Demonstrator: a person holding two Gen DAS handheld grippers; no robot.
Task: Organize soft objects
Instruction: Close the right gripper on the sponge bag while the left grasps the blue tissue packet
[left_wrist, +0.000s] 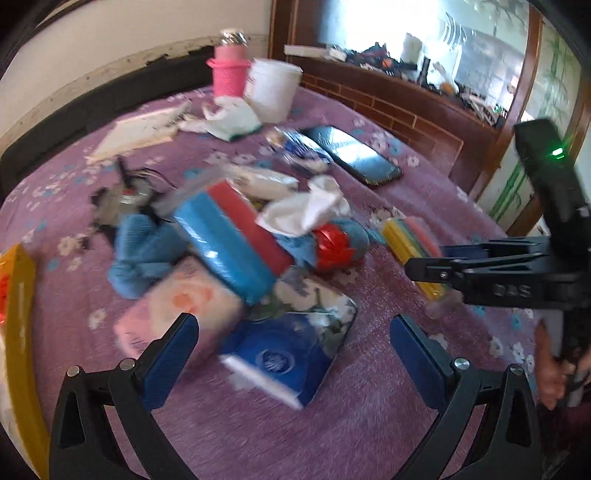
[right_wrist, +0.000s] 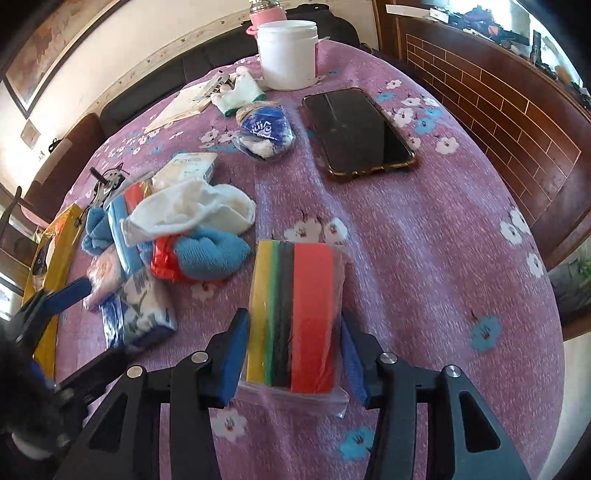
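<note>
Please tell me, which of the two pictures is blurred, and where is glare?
Left wrist view: motion-blurred, most on the tissue packs near its gripper; the window is blown out white. Right wrist view: sharp, the sponge pack clear; light glare on the phone. Both bend edges, fisheye.

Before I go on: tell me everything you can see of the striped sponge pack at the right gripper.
The sponge pack is a clear plastic bag holding yellow, green, black and red-orange sponges side by side. It lies on the purple floral cloth, apart from the pile. The right gripper straddles its near end, blue pads against both sides.
</note>
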